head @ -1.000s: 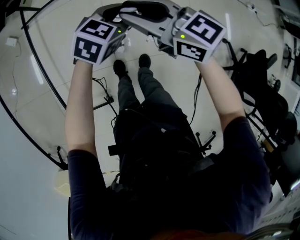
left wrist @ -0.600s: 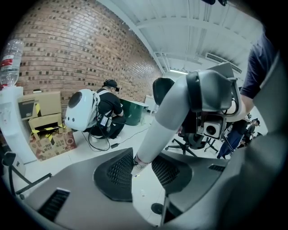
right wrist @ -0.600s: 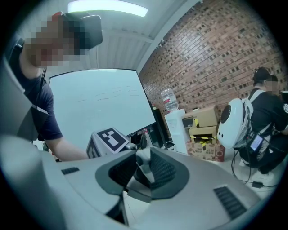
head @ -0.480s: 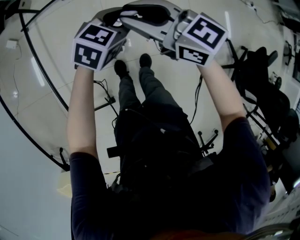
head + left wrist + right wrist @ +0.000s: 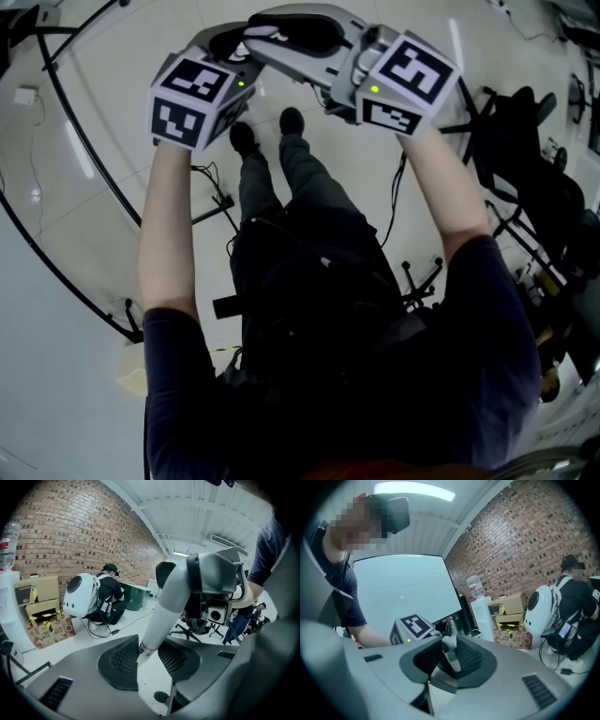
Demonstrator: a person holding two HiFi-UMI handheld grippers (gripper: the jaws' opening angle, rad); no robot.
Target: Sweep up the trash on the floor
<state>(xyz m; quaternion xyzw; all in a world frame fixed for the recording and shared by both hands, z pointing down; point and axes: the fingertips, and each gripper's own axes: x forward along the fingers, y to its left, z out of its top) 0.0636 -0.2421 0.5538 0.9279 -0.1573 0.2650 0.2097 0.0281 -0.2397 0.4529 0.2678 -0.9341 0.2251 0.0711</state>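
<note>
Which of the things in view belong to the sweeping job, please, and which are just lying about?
Part of the job:
- pale handle, its working end out of view
- left gripper and right gripper, both closed on it
- floor

Just lying about:
- cardboard boxes
- green bin
- water bottle
- black chair
- floor cables

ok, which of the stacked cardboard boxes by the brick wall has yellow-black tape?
The middle box of the stack: yellow-black striped tape crosses its front. The plain box above and the printed box below show none.
</note>
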